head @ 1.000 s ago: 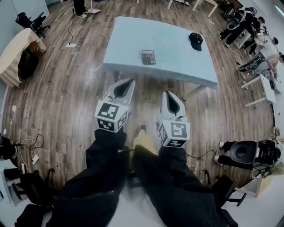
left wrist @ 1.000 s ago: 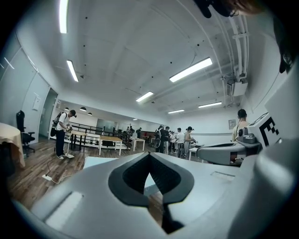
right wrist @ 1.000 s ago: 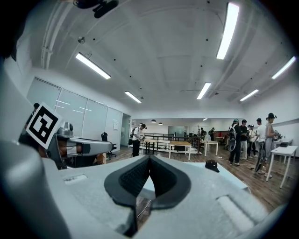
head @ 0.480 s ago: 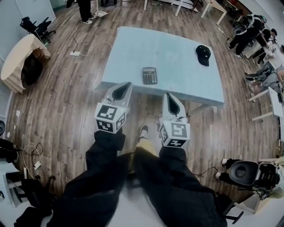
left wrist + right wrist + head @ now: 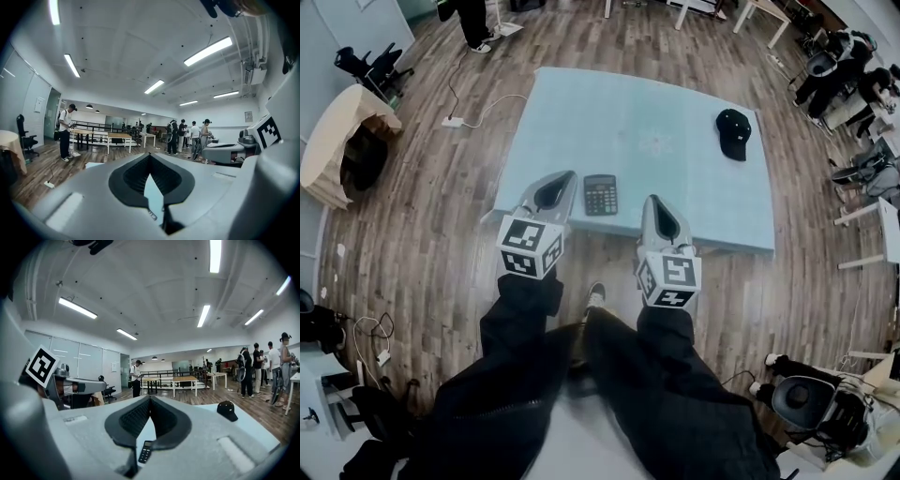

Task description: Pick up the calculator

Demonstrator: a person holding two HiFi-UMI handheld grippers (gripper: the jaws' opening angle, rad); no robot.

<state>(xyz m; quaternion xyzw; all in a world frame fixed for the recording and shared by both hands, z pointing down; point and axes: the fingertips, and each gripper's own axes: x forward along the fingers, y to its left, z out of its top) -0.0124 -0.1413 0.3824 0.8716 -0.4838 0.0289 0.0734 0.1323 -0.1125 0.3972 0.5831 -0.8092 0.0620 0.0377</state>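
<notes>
Calculator (image 5: pixel 600 195) lies on table (image 5: pixel 675 141) betw. the grippers: just right of left gripper (image 5: pixel 565 176) tips, ahead-left of right gripper (image 5: pixel 653 200) (both pairs of jaws closed, empty).

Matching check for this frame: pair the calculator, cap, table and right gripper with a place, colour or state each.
Things:
1. calculator
2. cap
3. table
4. right gripper

Descriptions:
A. light blue
B. jaws shut, nothing held
C. on the table's right side
D. by the table's near edge

Pairs: 1-D, 2-C, 3-A, 4-B
</notes>
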